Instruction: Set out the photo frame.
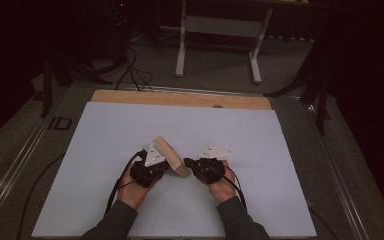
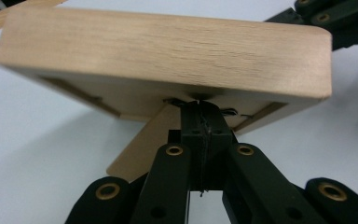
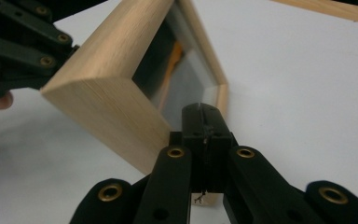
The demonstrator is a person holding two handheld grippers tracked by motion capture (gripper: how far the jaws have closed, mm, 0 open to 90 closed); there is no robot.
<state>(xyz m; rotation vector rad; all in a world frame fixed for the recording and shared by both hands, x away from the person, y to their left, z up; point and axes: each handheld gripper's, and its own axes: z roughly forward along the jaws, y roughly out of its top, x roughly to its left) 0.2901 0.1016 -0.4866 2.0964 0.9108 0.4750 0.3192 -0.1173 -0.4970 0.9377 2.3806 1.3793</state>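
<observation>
A pale wooden frame (image 1: 171,157), square-edged and glass-fronted, stands tilted mid-bench on white matte sheet (image 1: 105,150). My left tongs (image 1: 166,166) and right tongs (image 1: 189,163) flank it, both pressed fully closed, empty.

The person wears dark grey long sleeves (image 1: 114,220); each hand carries a matte black two-jaw gripper, the left gripper (image 1: 150,169) and the right gripper (image 1: 206,167). Both have brass-ringed rivets along their linkage arms, a pale grey three-cornered plate on top, and a trailing black cable (image 1: 114,192).
</observation>
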